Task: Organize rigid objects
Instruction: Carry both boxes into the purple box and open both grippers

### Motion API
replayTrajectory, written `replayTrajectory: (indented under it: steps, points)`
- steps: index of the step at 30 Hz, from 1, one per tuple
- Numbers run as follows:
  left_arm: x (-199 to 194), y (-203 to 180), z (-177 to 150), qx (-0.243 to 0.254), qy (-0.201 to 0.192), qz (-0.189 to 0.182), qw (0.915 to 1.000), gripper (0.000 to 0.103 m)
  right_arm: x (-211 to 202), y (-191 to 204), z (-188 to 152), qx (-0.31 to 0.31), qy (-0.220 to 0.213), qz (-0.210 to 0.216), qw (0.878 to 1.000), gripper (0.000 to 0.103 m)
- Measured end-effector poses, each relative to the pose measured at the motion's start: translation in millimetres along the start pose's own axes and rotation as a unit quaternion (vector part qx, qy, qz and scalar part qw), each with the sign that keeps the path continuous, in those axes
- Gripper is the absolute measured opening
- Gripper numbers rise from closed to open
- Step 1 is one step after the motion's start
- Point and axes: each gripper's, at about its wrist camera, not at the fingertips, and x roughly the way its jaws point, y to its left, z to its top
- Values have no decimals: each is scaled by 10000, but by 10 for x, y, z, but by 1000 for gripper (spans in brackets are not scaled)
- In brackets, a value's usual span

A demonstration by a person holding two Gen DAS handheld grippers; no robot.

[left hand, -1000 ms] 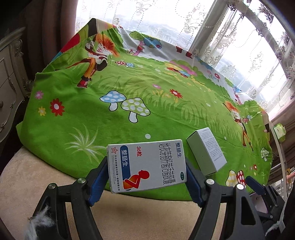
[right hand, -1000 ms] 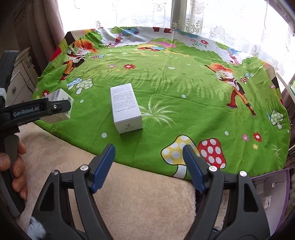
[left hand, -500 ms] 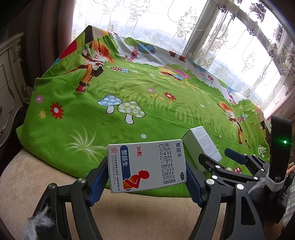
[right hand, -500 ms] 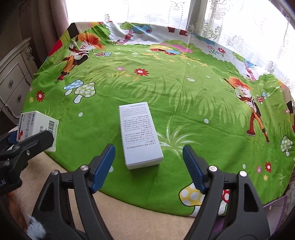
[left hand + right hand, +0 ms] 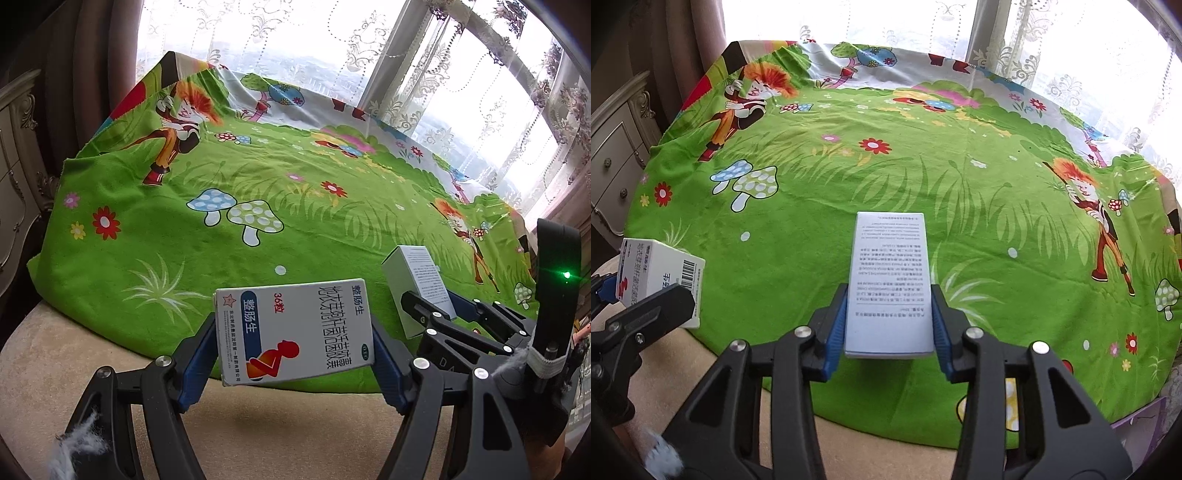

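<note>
**Two boxes gripped over the cartoon cloth**

I see a round tabletop (image 5: 701,369) with a beige plush top, mostly covered by a bright green cloth printed with mushrooms, flowers and cartoon figures (image 5: 960,192). Lace curtains (image 5: 461,74) hang over bright windows behind it, and a cream carved drawer cabinet (image 5: 617,158) stands at the far left.

On my left, the left gripper (image 5: 293,363) has its blue-padded fingers (image 5: 197,362) pressed against the two short ends of a white cardboard medicine box with a red figure and a blue oval label (image 5: 293,332). The box sits crosswise between them, printed face toward the camera, above the near edge of the cloth. From the right wrist view the same box (image 5: 661,280) shows at the left edge with its barcode end visible, just beside the black finger of that gripper.

To the right, the right gripper (image 5: 889,328) is clamped on a tall plain white carton covered in small printed text (image 5: 890,280). Its blue fingers (image 5: 834,332) squeeze the long sides near the carton's near end, and the carton points away from the camera over the green cloth. I cannot tell whether it is touching the cloth. In the left wrist view this carton (image 5: 417,280) appears just right of the medicine box, with the right gripper's black frame in front of it.
</note>
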Motion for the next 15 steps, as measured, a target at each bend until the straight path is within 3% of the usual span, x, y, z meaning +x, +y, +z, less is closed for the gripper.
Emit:
replayTrajectory:
  steps: [15]
  points:
    - [-161, -239, -86, 317, -24, -193, 9993, 75, -396, -224, -273, 418, -127, -153, 9989, 45]
